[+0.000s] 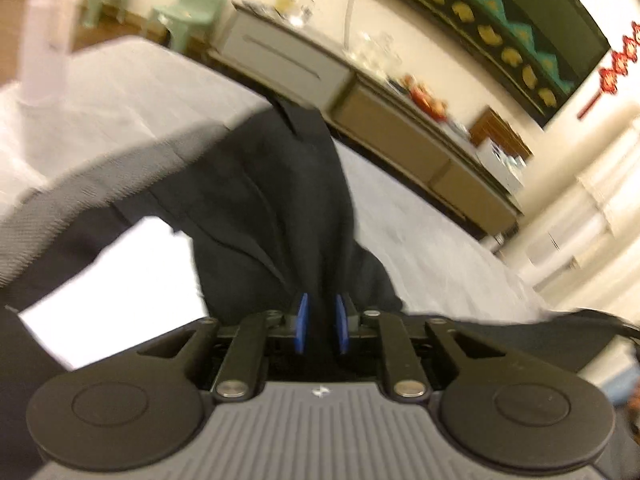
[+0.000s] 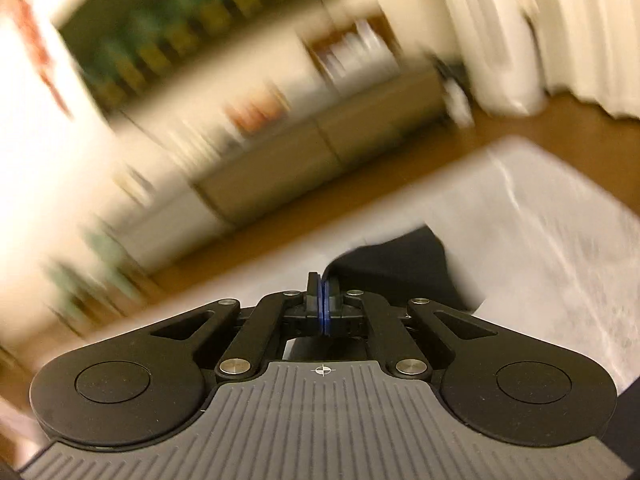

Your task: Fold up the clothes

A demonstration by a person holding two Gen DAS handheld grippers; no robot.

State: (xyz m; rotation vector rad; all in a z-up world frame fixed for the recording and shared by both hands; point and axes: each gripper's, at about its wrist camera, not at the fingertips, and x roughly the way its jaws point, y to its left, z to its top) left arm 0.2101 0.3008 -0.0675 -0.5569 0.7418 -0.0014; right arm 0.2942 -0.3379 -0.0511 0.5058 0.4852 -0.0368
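Left wrist view: left gripper [image 1: 320,322] clamps a fold of the dark garment [image 1: 264,200].
The garment drapes onto the white sheet [image 1: 420,220]. Right gripper [image 2: 323,300]: pads pressed together, pinching the garment's edge; cabinet [image 2: 320,148] beyond, blurred.

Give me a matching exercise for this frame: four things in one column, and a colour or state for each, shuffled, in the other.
Things:
1. left claw
2. right claw
3. small chairs
4. bed sheet

States or colours:
A. pale green
B. white
C. pads pressed together on a thin fabric edge
D. pads apart, a thick bunch of dark garment between them

Pairs: 1-D, 2-C, 3-A, 4-B
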